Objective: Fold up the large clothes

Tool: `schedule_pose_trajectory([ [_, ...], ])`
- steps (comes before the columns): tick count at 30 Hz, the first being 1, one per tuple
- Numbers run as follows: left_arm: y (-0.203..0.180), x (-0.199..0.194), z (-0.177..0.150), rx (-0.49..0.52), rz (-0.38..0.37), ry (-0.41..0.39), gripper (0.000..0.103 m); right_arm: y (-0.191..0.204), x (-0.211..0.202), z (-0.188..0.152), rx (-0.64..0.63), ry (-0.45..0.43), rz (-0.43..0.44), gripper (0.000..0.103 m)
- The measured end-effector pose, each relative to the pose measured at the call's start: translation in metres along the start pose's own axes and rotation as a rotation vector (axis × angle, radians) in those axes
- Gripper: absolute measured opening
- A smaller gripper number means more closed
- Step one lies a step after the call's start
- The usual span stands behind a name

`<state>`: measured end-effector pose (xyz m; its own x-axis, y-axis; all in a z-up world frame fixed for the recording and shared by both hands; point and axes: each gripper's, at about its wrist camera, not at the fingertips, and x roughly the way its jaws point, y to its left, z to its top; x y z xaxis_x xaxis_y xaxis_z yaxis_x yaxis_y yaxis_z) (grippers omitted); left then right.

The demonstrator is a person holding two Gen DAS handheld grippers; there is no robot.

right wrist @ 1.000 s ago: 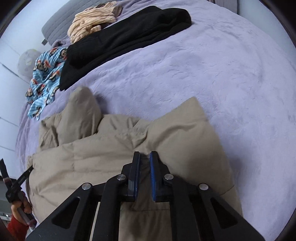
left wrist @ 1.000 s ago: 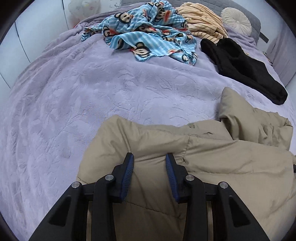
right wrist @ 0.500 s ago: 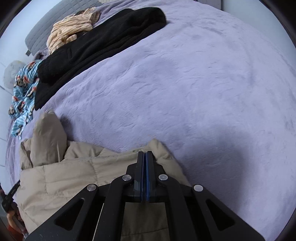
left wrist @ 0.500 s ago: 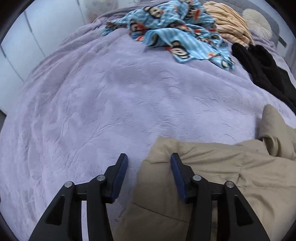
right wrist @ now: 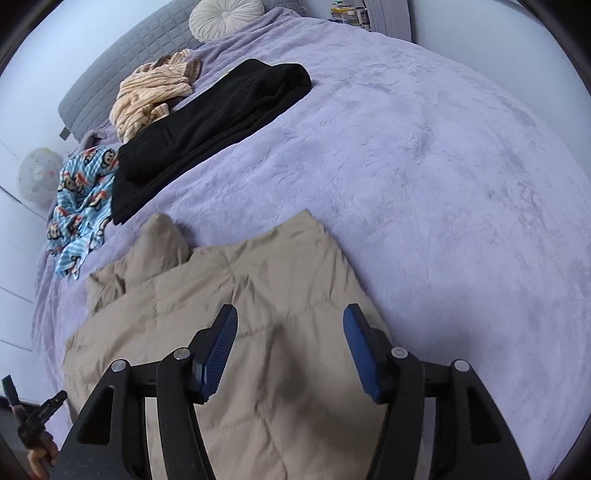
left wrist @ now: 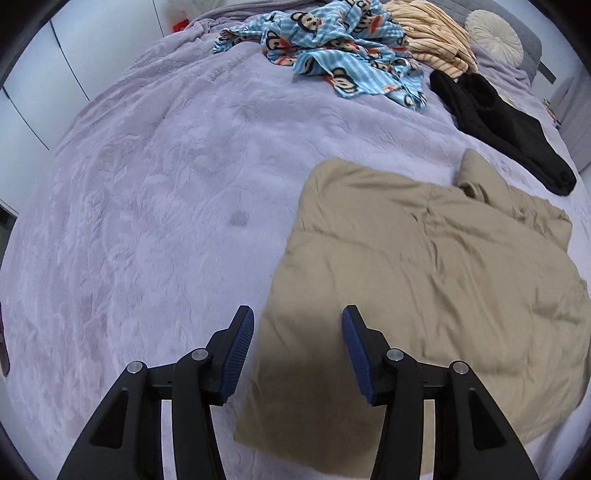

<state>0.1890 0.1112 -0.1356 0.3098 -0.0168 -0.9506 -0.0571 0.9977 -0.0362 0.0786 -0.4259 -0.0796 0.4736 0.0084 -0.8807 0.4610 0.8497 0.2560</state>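
The left gripper point(left wrist: 298, 349) hangs with its jaws spread wide and nothing between them; the right gripper point(right wrist: 290, 349) is likewise spread wide and empty; neither tool touches cloth. The tan padded jacket point(left wrist: 424, 277) lies flat on the lilac bed cover point(left wrist: 147, 206), a folded slab directly beneath and ahead of both tools; seen from the left tool, its left side edge runs away from just below the fingers toward the far end, so most of the garment sits ahead and to that tool's right; seen from the right tool, the jacket point(right wrist: 236, 317) fills the ground below and to the left, and its right side edge runs forward from beside the right finger. The long axis therefore lies roughly along the line of the fingers, near hem close in, the bunched collar end point(right wrist: 162, 240) farthest out. I judge the next fold to be the near hem carried forward over the far end; each tool is nearest its own near corner, left to left, right to right. Beyond the jacket, well apart from it, lie a black garment point(left wrist: 502, 125), a blue monkey-print cloth point(left wrist: 332, 48) and a striped cream garment point(left wrist: 432, 40); a round white cushion point(right wrist: 225, 16) rests by the headboard.
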Motion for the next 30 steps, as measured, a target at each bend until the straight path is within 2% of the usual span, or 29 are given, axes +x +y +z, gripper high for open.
schedule_pose_trajectory([
  [3,-0.006,-0.011,-0.027,0.008,-0.019,0.032,0.052,-0.002,-0.016,-0.031,0.009,0.046,0.029,0.064],
  [4,-0.007,-0.016,-0.035,0.007,-0.028,0.034,0.058,-0.005,-0.020,-0.041,0.027,0.066,0.041,0.064],
  [5,-0.008,-0.020,-0.043,0.000,-0.038,0.036,0.089,-0.009,-0.024,-0.052,0.050,0.084,0.052,0.064],
  [6,-0.009,-0.025,-0.050,-0.011,-0.043,0.025,0.103,-0.014,-0.028,-0.063,0.077,0.099,0.061,0.065],
  [7,-0.011,-0.032,-0.058,-0.018,-0.043,0.003,0.103,-0.019,-0.032,-0.073,0.106,0.113,0.068,0.066],
  [9,-0.014,-0.039,-0.065,-0.013,-0.056,0.014,0.103,-0.024,-0.039,-0.091,0.144,0.129,0.084,0.068],
  [11,-0.017,-0.044,-0.074,-0.016,-0.074,0.027,0.103,-0.025,-0.044,-0.109,0.166,0.149,0.101,0.076],
  [16,-0.023,-0.045,-0.092,-0.005,-0.085,0.034,0.103,-0.021,-0.042,-0.140,0.167,0.181,0.155,0.080],
  [18,-0.021,-0.040,-0.098,-0.015,-0.089,0.047,0.103,-0.021,-0.036,-0.150,0.180,0.193,0.185,0.086],
  [30,-0.007,-0.011,-0.123,-0.034,-0.078,0.081,0.103,-0.021,0.003,-0.189,0.268,0.228,0.268,0.086],
])
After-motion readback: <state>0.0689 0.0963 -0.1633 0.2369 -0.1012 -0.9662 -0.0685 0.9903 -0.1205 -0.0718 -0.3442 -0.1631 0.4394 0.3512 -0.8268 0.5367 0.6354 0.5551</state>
